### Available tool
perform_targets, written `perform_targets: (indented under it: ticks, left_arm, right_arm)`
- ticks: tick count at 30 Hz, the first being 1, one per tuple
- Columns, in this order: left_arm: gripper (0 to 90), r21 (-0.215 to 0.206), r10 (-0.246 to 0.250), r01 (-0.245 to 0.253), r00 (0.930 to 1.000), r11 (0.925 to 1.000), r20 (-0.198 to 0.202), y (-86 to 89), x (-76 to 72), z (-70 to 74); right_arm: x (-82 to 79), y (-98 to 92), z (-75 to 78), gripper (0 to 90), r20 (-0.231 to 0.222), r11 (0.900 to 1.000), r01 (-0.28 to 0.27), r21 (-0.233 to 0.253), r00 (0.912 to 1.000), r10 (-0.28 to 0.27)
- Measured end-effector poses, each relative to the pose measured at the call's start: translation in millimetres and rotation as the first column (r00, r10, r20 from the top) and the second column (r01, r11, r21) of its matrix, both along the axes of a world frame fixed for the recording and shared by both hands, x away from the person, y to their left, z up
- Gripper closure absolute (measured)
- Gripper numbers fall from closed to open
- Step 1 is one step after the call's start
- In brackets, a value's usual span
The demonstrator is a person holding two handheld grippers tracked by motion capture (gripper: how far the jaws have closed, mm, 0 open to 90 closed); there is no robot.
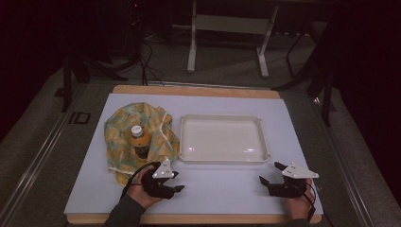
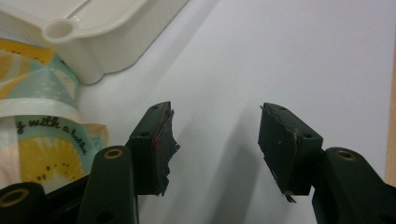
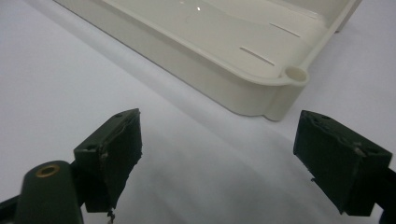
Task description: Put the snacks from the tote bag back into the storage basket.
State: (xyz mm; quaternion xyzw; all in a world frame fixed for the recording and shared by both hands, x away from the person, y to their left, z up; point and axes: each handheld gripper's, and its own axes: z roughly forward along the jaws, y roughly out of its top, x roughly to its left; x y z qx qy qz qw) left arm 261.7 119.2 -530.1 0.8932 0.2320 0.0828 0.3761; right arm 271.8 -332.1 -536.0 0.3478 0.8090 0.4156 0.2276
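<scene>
Two grippers gaping; glossy rectangular tray (image 1: 221, 158), crumpled cloth (image 1: 118, 127).

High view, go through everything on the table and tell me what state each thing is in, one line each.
Bottle: capped, lying on the cloth, not gripped.
Cloth: spread out, crumpled, under the bottle.
Tray: upright, nothing in it.
Left gripper: open, holding nothing, beside the cloth's near edge.
Right gripper: open, holding nothing, near the tray's corner.
</scene>
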Motion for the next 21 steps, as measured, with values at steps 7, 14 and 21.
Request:
perform_targets:
  ticks: [7, 14, 21]
  left_arm:
    - [45.0, 0.016, -0.012, 0.012, 0.9999, 0.9998, 0.002, -0.9, -1.2, 2.4]
    - [44.7, 0.051, -0.023, 0.022, 0.9996, 0.9984, 0.015, 1.8, -2.9, 9.8]
    - [44.7, 0.071, -0.018, 0.015, 0.9992, 0.9974, 0.035, 9.9, -3.0, 19.1]
  right_arm:
    - [0.1, -1.4, 0.2, 15.0, -0.004, 1.0, -0.007, 0.016, 1.0, 0.007]
    - [-0.4, -1.6, 0.4, 15.0, -0.003, 1.0, -0.007, 0.019, 1.0, 0.007]
    - [-0.5, -1.3, 0.4, 15.0, -0.001, 1.0, -0.009, 0.015, 1.0, 0.009]
